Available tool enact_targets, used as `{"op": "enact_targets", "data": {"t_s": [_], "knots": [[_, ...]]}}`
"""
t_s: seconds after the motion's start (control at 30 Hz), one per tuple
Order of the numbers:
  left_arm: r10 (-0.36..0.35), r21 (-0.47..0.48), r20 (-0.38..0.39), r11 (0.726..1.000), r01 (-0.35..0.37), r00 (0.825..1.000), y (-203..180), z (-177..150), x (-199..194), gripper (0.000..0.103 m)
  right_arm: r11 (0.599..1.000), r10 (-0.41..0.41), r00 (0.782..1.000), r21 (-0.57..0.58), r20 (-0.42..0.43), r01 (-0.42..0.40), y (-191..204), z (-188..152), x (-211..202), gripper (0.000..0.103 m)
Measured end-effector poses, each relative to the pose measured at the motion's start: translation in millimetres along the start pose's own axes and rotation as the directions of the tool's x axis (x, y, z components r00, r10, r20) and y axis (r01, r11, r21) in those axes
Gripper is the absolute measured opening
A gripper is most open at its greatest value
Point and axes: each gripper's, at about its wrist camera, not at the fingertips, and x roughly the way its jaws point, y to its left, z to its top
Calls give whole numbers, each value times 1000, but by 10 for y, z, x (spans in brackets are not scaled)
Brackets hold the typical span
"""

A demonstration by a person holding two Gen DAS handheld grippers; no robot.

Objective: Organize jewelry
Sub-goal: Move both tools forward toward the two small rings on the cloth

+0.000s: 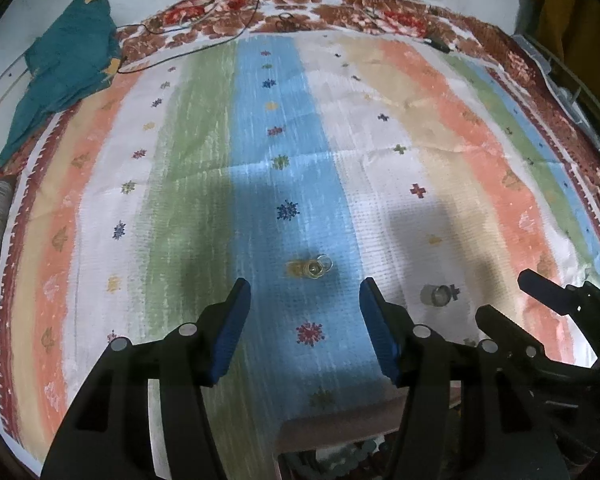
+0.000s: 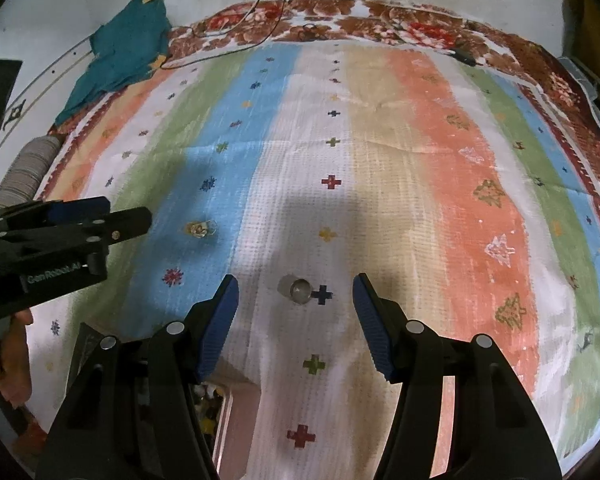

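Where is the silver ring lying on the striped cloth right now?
In the right wrist view the silver ring lies on the cloth's white stripe, ahead between the open jaws, just left of a dark blue cross.

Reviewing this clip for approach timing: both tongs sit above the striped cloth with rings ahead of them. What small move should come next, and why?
Probably lower each further onto its ring. The left tongs are open with the gold ring just beyond their tips; the right tongs are open with the silver ring lying between their fingers, untouched. Neither is gripped yet.
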Motion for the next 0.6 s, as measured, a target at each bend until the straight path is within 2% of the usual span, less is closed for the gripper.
{"op": "enact_targets", "data": {"t_s": [0.6], "knots": [[-18,17,-121,1000,20,992,-51,188,563,57,1000,26,993,2,-114,-26,-12,26,392,59]]}}
